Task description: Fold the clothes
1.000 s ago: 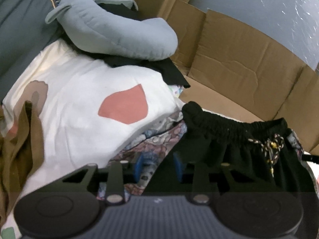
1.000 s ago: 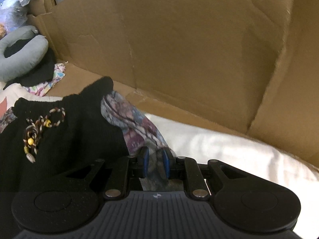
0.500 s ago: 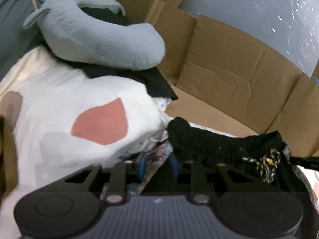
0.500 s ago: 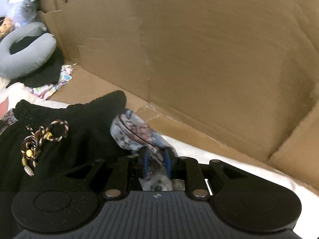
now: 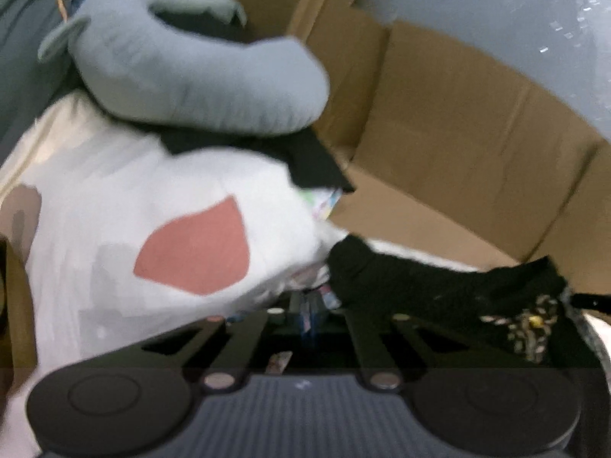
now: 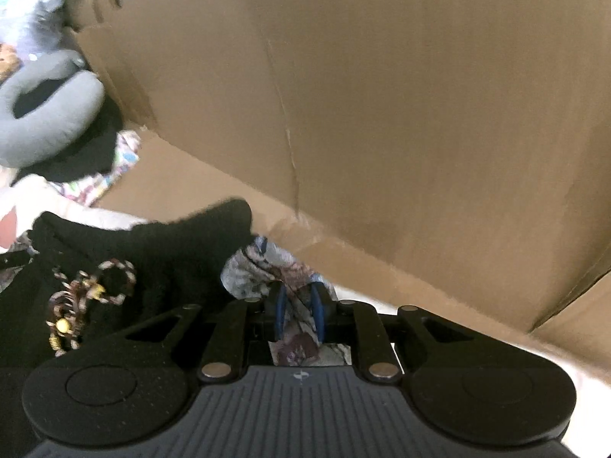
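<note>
Where cardboard walls point(image 6: 382, 114) enclose white bedding point(image 5: 114, 210), both grippers point(image 5: 307, 318) point(image 6: 299, 313) clamped on floral garment point(image 6: 263, 271).

The right tongs point(image 6: 299, 311) pinch a fold of floral-patterned cloth point(image 6: 267, 271) between blue pads point(image 6: 281, 311). Just left lies the black garment point(image 6: 152, 252) with its beaded drawstring point(image 6: 82, 297). Behind rises a cardboard wall point(image 6: 382, 114); far left, blurred, sits what looks like a grey neck pillow point(image 6: 49, 114).

Both grippers: black ribbed bodies, round side discs, silver screws, blue-padded fingers point(image 6: 281, 311).
</note>
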